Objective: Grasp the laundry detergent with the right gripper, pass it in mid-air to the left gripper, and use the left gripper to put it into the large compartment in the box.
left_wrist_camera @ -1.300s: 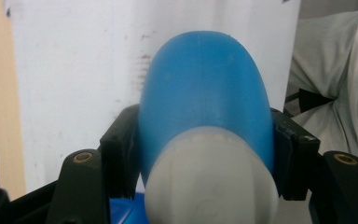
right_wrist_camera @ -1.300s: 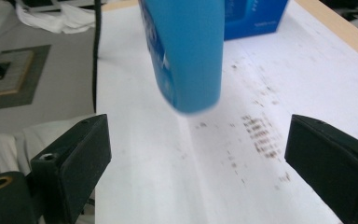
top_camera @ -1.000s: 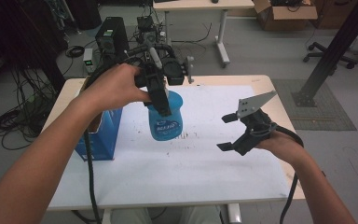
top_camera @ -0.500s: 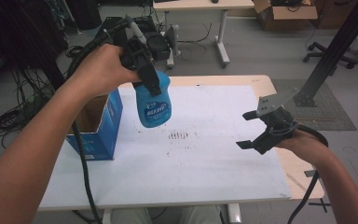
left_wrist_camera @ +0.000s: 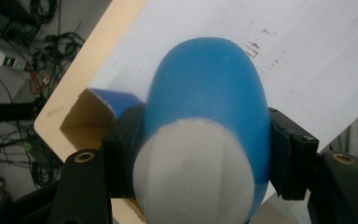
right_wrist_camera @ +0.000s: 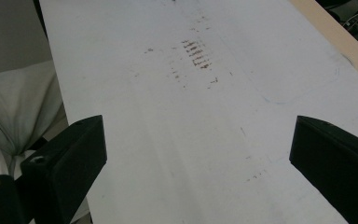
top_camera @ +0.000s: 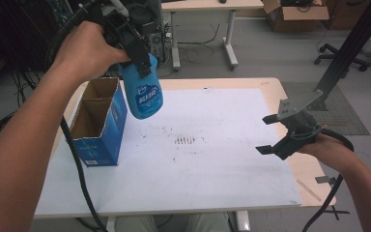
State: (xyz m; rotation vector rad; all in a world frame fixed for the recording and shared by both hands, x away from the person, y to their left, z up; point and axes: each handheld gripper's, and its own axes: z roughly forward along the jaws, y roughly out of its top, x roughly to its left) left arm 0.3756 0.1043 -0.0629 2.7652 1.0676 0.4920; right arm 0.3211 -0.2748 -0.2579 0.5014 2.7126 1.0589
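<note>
High view: left tool (top_camera: 134, 48) pinches the blue bottle (top_camera: 145, 94) by its upper part and holds it in the air, clear of the surface (top_camera: 212, 159), just beside and above the open blue box (top_camera: 99, 128) at the left edge. Box has two compartments, both look empty. Right tool (top_camera: 276, 135) hovers over the right side of the surface, jaws spread, nothing in them. My read: bottle is picked up, lift done; lowering it into a compartment and letting go is what's left. Which compartment, can't tell.

Left gripper view: jaws pressed on both sides of the blue bottle (left_wrist_camera: 209, 107), its pale end (left_wrist_camera: 193, 172) toward the camera. Box corner (left_wrist_camera: 116, 99) peeks out behind; most of the box is hidden by the bottle.

Right gripper view: jaws wide apart over the white sheet with brown marks (right_wrist_camera: 196, 53). Pale cloth at the left edge (right_wrist_camera: 14, 107), cut off, hard to identify.
</note>
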